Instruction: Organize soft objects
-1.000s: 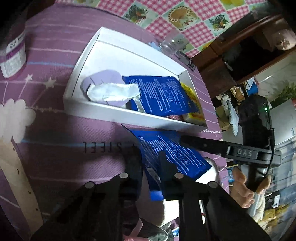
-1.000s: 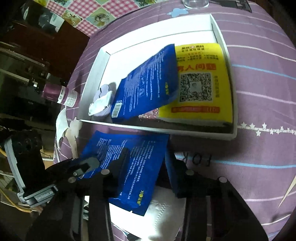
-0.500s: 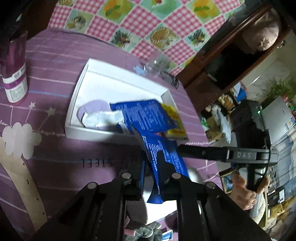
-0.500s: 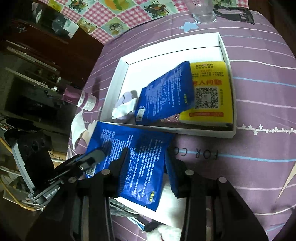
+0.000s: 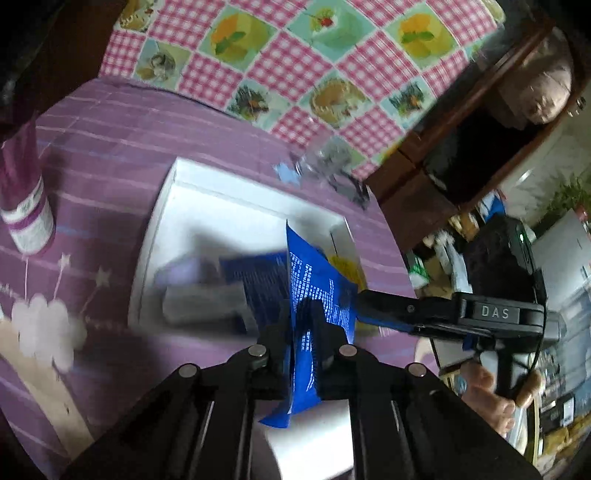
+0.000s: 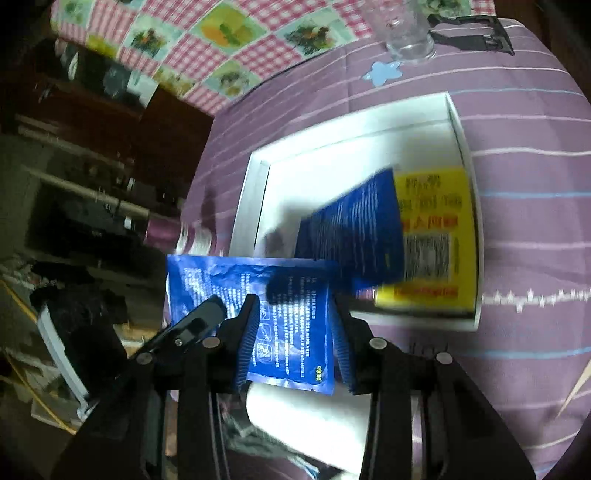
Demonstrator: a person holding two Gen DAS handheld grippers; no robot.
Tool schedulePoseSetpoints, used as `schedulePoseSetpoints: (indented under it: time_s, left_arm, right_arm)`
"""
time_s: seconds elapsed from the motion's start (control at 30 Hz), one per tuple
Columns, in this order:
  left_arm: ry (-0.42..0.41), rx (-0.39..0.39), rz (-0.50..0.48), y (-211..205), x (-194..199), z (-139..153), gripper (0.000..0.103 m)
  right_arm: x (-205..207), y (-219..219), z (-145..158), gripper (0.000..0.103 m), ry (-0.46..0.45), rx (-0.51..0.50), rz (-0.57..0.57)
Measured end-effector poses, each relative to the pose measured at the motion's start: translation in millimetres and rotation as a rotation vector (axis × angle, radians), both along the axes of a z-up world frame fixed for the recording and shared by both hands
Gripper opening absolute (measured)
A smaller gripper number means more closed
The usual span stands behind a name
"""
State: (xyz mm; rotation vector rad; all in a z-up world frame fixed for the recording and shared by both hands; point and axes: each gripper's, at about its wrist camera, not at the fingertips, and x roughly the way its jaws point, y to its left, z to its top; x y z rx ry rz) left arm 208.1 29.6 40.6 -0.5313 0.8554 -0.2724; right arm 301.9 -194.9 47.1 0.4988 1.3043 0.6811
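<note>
A blue printed packet point(image 5: 314, 280) hangs above the purple cloth, in front of the white box point(image 5: 159, 229). My left gripper point(image 5: 301, 317) is closing, and its pads press on the packet's near edge. In the right wrist view the same packet point(image 6: 291, 295) lies face-on behind my right gripper point(image 6: 295, 306), whose jaws stand apart and do not pinch it. The left gripper's finger point(image 6: 199, 325) shows on the packet's left part. The box point(image 6: 247, 206) holds a second blue packet point(image 6: 354, 236), a yellow packet point(image 6: 432, 206) and a pale lilac item point(image 5: 199, 299).
A purple bottle point(image 5: 26, 218) stands left of the box. A clear glass point(image 6: 406, 29) and a black clip point(image 6: 472, 33) lie beyond the box's far side. A white soft object point(image 6: 306, 413) lies under the grippers. A checked cloth covers the far table part.
Both grippers have risen and tipped back, so the box looks smaller and farther. The blue packet left the cloth and now hangs upright in the left gripper.
</note>
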Motion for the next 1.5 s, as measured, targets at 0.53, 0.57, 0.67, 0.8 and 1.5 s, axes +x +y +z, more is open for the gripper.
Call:
schedulePoseSetpoints:
  time_s: [0.53,0.57,0.67,0.8,1.5]
  left_arm:
    - [-0.001,0.322,0.199,1.3,2.9,-13.3,0.034]
    - [-0.008,0.339,0.190,-2.2,2.5,-12.1,0.039]
    - [-0.029,0.357,0.171,-8.4,-1.4,-6.3,0.068]
    - [-0.075,0.327,0.176,-8.2,-11.3,6.6,0.080]
    - [-0.211,0.490,0.174,-33.0,-95.8,2.1,0.081]
  right_arm:
    - [-10.4,-7.3,4.7,0.041,-0.205,-0.147,-0.110]
    - [-14.4,-6.3,6.7,0.041,-0.216,-0.152,-0.102]
    - [-25.1,-0.9,11.6,0.047,-0.248,-0.178,-0.079]
    - [-41.8,4.4,19.9,0.055,-0.314,-0.236,-0.054]
    - [-151.8,-12.5,29.1,0.072,-0.766,-0.530,-0.026]
